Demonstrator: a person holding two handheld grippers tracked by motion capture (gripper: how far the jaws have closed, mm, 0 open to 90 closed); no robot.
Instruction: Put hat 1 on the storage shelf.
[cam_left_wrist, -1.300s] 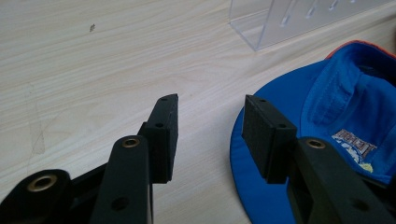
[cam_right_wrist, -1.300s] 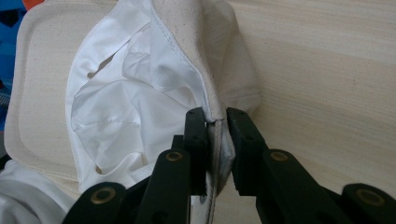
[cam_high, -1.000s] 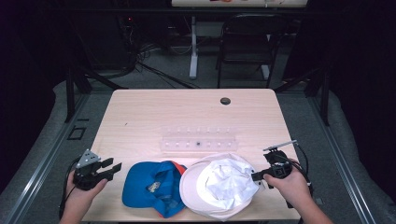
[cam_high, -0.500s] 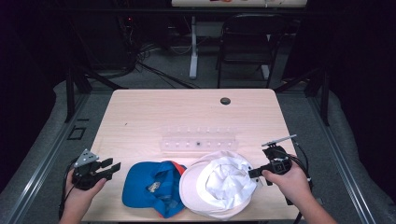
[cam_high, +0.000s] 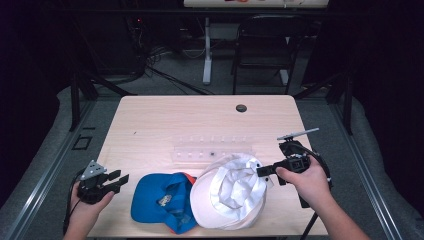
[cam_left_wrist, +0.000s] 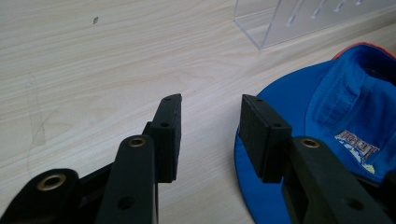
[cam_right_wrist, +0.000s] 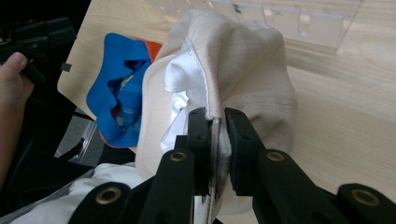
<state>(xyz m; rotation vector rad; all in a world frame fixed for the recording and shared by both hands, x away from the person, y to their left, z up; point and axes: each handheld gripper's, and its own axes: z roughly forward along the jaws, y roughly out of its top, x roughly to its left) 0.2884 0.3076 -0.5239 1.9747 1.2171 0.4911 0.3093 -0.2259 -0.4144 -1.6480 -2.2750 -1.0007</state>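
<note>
Right gripper view had the action: the right claw (cam_right_wrist: 215, 126) was clenched on the rim of the white cap (cam_right_wrist: 243, 70), fabric pinched flat between the pads, crown sagging away from the grip. From the high view, that white cap (cam_high: 234, 192) sat at the near edge of the surface (cam_high: 165, 120), its right side raised in the right claw (cam_high: 263, 171), its left side overlapping the blue cap (cam_high: 162, 202) beside it. Over on the other side, the left claw (cam_high: 119, 181) rested just left of the blue cap, and in the left gripper view its jaws had just been closing in, nothing between them but bare wood, the blue cap's (cam_left_wrist: 327, 121) brim lying under the right-hand pad. A clear acrylic rack (cam_high: 212, 151) stood just behind both caps. My read: this cap was light and soft, folding wherever it was pinched, so it would droop and swing when lifted; the stitched rim or the stiffer brim looked the safest hold, and a loose bite on cloth alone could slip.
</note>
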